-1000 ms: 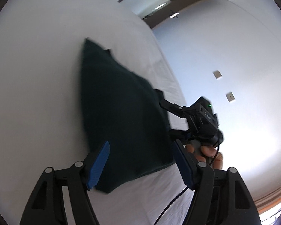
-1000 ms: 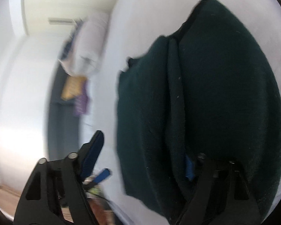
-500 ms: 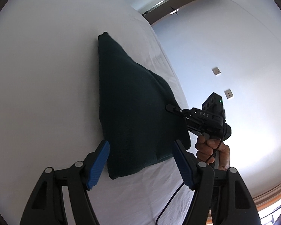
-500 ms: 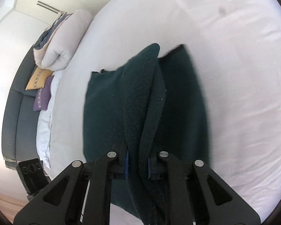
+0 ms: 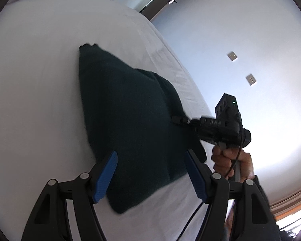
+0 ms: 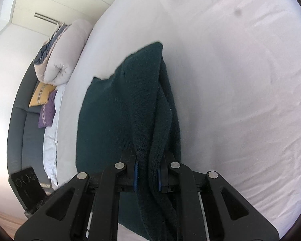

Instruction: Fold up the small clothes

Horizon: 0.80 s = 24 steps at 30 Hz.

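Observation:
A dark green knitted garment (image 5: 128, 124) lies partly folded on the white bed (image 5: 34, 100). My left gripper (image 5: 150, 172) is open and empty, its blue pads on either side of the garment's near end, just above it. My right gripper (image 6: 147, 177) is shut on a bunched fold of the same garment (image 6: 142, 108) and lifts that edge off the bed. In the left wrist view the right gripper (image 5: 177, 119) shows at the garment's right edge, held by a hand (image 5: 232, 160).
A rolled grey-white duvet (image 6: 64, 54) and yellow (image 6: 41, 96) and purple (image 6: 48, 112) cushions lie on a dark sofa (image 6: 20, 120) beyond the bed. The bed's edge (image 5: 170, 64) runs along a pale wall with two sockets (image 5: 250, 79).
My right gripper closed on the garment's edge and pulled a fold up. The left gripper stayed open and moved closer over the garment's near end.

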### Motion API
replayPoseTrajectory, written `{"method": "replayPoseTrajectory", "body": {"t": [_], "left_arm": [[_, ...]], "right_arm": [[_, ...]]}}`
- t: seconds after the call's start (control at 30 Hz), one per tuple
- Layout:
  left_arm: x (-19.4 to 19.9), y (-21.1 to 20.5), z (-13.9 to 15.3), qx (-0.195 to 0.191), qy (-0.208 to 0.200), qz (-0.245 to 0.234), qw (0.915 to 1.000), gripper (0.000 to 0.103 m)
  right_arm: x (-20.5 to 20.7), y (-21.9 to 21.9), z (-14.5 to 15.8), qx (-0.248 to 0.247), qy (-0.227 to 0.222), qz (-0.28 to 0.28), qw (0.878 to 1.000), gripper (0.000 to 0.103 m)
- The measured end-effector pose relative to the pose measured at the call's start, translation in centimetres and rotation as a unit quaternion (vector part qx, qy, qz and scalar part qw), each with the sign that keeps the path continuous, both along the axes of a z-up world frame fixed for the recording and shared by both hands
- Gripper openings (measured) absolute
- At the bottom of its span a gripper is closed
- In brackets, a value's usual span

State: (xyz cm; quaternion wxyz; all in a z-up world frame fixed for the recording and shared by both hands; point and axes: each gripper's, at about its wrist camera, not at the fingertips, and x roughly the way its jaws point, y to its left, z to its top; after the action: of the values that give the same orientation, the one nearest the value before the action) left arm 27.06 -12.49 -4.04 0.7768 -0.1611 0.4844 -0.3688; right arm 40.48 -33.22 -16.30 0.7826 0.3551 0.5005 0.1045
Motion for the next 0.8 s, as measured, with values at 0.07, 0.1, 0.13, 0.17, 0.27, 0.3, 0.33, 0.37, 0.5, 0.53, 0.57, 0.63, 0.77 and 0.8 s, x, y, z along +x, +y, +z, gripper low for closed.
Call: {"method": "replayPoseTrajectory", "body": {"t": [0.07, 0.1, 0.13, 0.17, 0.27, 0.3, 0.33, 0.37, 0.5, 0.53, 0.57, 0.63, 0.77, 0.8], "left_arm": [[0.4, -0.9, -0.4, 0.017, -0.011, 0.000, 0.9998, 0.071], [0.5, -1.3, -0.7, 0.027, -0.015, 0.000, 0.9995, 0.071], [0.6, -1.7, -1.1, 0.037, -0.018, 0.000, 0.9991, 0.071], [0.6, -2.0, -1.5, 0.045, -0.018, 0.000, 0.9988, 0.071], [0.3, -2.7, -2.3, 0.073, -0.034, -0.008, 0.9967, 0.071], [-0.1, -2.9, -2.5, 0.085, -0.044, -0.012, 0.9953, 0.071], [-0.4, -3.1, -2.7, 0.095, -0.052, -0.015, 0.9941, 0.070], [-0.7, -3.2, -2.9, 0.104, -0.058, -0.018, 0.9927, 0.070], [-2.6, -3.6, -3.6, 0.130, -0.082, -0.019, 0.9880, 0.070], [-3.0, -3.7, -3.8, 0.133, -0.085, -0.021, 0.9872, 0.071], [-3.4, -3.9, -4.0, 0.139, -0.089, -0.024, 0.9860, 0.071], [-3.6, -4.3, -4.3, 0.146, -0.093, -0.027, 0.9845, 0.072], [-2.8, -4.0, -5.1, 0.119, -0.070, -0.029, 0.9900, 0.076], [-2.6, -3.9, -5.3, 0.112, -0.066, -0.029, 0.9910, 0.076]], "right_arm": [[-0.1, -0.5, -0.6, 0.000, 0.004, 0.010, 1.000, 0.013], [-0.2, -0.9, -0.7, 0.014, 0.003, 0.003, 1.000, 0.014], [-0.4, -1.2, -0.7, 0.030, 0.002, -0.006, 1.000, 0.018], [-0.8, -1.4, -0.7, 0.036, 0.003, -0.017, 0.999, 0.023], [-2.6, -1.6, 0.5, 0.012, -0.015, -0.044, 0.999, 0.026], [-3.3, -1.5, 1.2, -0.008, -0.025, -0.051, 0.998, 0.026], [-3.8, -1.7, 2.0, -0.026, -0.036, -0.058, 0.997, 0.026], [-4.8, -1.3, 3.0, -0.043, -0.052, -0.067, 0.996, 0.026], [-7.7, 1.1, 6.2, -0.062, -0.117, -0.055, 0.990, 0.026], [-7.9, 2.3, 6.4, -0.067, -0.121, -0.037, 0.990, 0.026], [-7.8, 4.0, 6.3, -0.085, -0.115, -0.014, 0.990, 0.026], [-7.1, 5.6, 4.8, -0.118, -0.089, 0.009, 0.989, 0.026], [-6.1, 3.8, -0.2, -0.113, -0.045, -0.019, 0.992, 0.000], [-6.1, 3.2, -0.7, -0.092, -0.048, -0.026, 0.994, 0.000]]}}
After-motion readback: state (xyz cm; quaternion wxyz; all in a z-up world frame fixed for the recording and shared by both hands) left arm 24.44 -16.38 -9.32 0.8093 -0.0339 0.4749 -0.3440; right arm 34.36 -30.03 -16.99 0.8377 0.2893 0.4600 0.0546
